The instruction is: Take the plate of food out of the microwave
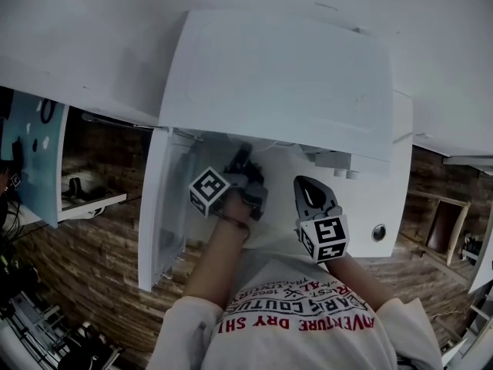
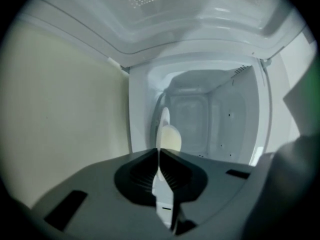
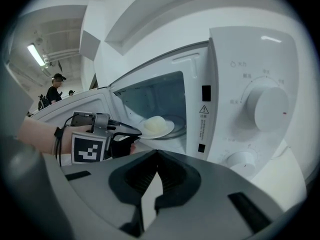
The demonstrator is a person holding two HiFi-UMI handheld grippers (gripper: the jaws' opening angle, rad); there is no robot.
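Observation:
A white microwave point(image 1: 277, 75) stands with its door point(image 1: 158, 222) swung open to the left. Inside it, a white plate point(image 3: 156, 129) carries a pale yellow mound of food point(image 3: 154, 124). My left gripper point(image 3: 134, 132) reaches into the cavity and is shut on the plate's near rim. In the left gripper view the plate point(image 2: 164, 124) runs edge-on between the closed jaws of the left gripper point(image 2: 159, 151), with the food point(image 2: 171, 138) just beyond. My right gripper point(image 3: 157, 153) is shut on nothing and hangs in front of the microwave, below the control panel. The head view hides the plate.
Two round dials point(image 3: 270, 109) sit on the microwave's control panel at the right. The bare cavity walls point(image 2: 215, 119) surround the plate. A wooden floor point(image 1: 85, 284) lies below, a light blue panel point(image 1: 35, 153) at far left. A person point(image 3: 55, 86) stands far off.

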